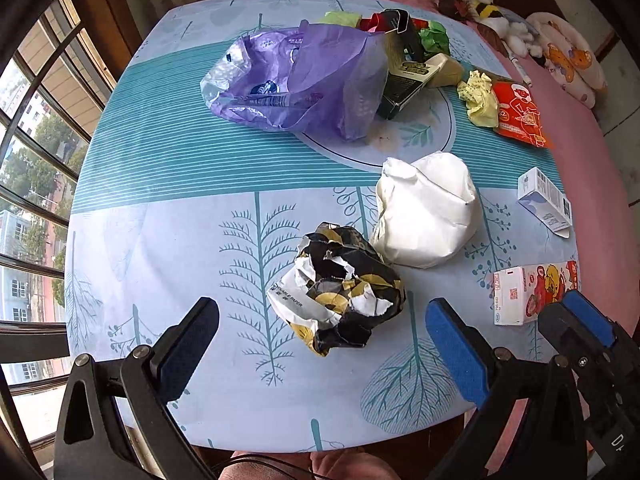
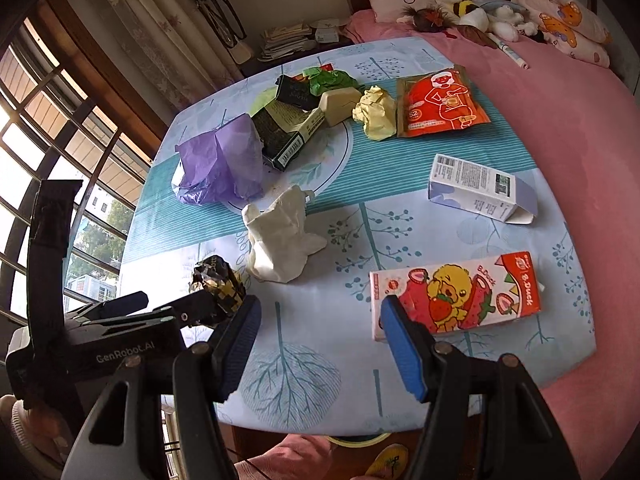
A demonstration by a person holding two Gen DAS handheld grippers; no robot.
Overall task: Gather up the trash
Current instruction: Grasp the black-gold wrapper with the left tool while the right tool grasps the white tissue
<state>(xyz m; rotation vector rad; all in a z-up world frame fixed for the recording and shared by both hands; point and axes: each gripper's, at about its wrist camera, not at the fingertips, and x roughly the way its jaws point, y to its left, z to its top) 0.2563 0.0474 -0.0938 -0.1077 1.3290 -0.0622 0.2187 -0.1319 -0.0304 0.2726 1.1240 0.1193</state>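
left gripper [image 1: 322, 318]: black frame | silver screws | white GenRobot.AI lettering | right gripper [image 2: 320, 322]: black frame | blue pads

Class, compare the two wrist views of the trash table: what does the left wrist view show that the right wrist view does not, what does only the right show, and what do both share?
Only the left wrist view: the printed clear plastic bag behind the purple bag, and the left gripper open around the black-and-gold paper wad.

Only the right wrist view: the stack of papers beyond the table, and the right gripper open over bare tablecloth.

Both: the white crumpled paper, duck carton, white box, orange packet.
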